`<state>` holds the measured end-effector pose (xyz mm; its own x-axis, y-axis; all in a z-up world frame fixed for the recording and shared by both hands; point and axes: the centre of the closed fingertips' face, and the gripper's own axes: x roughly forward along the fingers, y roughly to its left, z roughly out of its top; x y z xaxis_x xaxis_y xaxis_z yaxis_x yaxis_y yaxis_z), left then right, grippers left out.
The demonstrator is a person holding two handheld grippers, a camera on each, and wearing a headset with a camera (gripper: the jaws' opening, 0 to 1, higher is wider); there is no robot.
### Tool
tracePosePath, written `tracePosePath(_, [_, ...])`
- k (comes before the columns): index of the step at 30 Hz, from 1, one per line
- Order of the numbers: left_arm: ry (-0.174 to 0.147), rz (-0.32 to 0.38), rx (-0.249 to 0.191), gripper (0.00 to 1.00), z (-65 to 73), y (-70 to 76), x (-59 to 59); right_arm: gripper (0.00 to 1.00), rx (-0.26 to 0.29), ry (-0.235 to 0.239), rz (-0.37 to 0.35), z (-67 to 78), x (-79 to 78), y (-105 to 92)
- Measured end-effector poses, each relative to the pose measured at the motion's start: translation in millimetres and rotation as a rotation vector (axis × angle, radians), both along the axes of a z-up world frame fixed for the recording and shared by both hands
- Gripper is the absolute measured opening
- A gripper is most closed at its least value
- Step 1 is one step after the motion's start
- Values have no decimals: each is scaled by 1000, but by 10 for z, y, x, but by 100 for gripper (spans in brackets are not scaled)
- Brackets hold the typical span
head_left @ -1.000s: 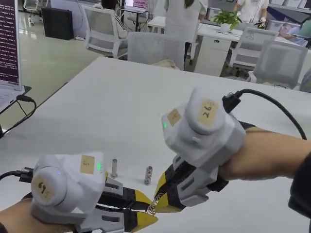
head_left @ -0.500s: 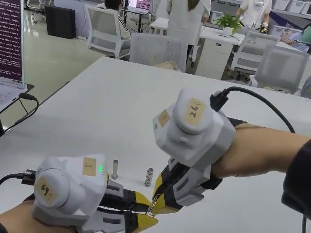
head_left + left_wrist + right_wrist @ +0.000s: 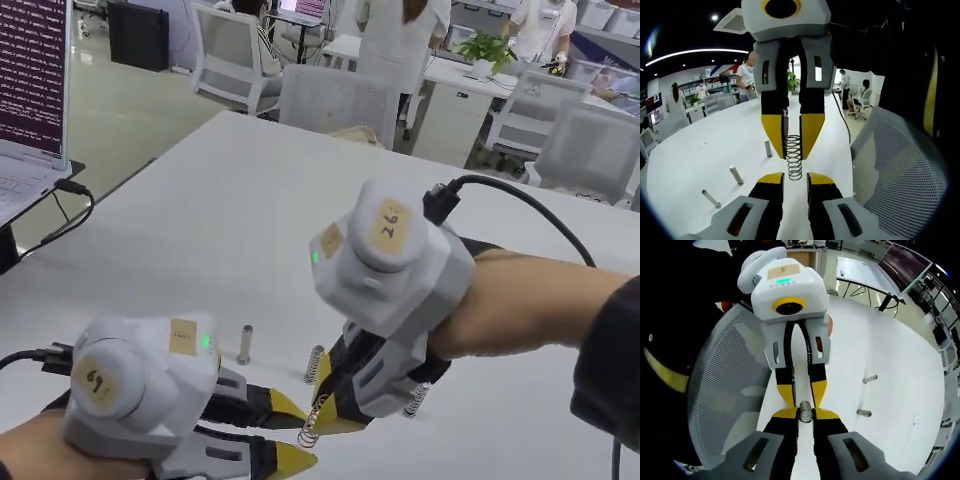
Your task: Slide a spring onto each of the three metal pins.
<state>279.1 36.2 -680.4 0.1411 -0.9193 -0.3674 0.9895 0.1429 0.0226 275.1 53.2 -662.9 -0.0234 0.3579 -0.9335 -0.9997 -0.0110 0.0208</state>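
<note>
A loose spring (image 3: 314,420) hangs above the near table edge. My right gripper (image 3: 327,408) is shut on one end of it (image 3: 805,412). My left gripper (image 3: 310,438) faces it from the left, open, with its yellow tips (image 3: 771,178) slightly apart on either side of the spring's other end (image 3: 794,157). Beyond the grippers a bare metal pin (image 3: 245,343) stands on the white table. To its right a second pin (image 3: 315,362) wears a spring. A third sprung pin (image 3: 415,398) peeks out beside my right gripper. The bare pin (image 3: 711,198) and the two sprung pins (image 3: 736,175) (image 3: 768,148) stand in a row.
A laptop (image 3: 30,90) on a stand with a cable (image 3: 70,215) sits off the table's left edge. Grey office chairs (image 3: 335,100) and people stand beyond the far edge. A mesh chair back (image 3: 900,165) is close behind the near edge.
My left gripper's jaws have spread a little around the spring's end. The right gripper still holds the spring in about the same place. The head view has shifted.
</note>
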Motion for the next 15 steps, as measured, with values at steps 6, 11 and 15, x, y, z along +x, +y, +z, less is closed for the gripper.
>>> tracePosePath(6, [12,25,-15,16,7,81,19,7,-1,-5,0,10,55,24])
tracePosePath(11, [28,58,-15,25,-22,166,54,7,4,-7,-2,24,91,52])
tracePosePath(15, [29,80,-15,29,-34,225,85,7,5,-11,2,27,109,72])
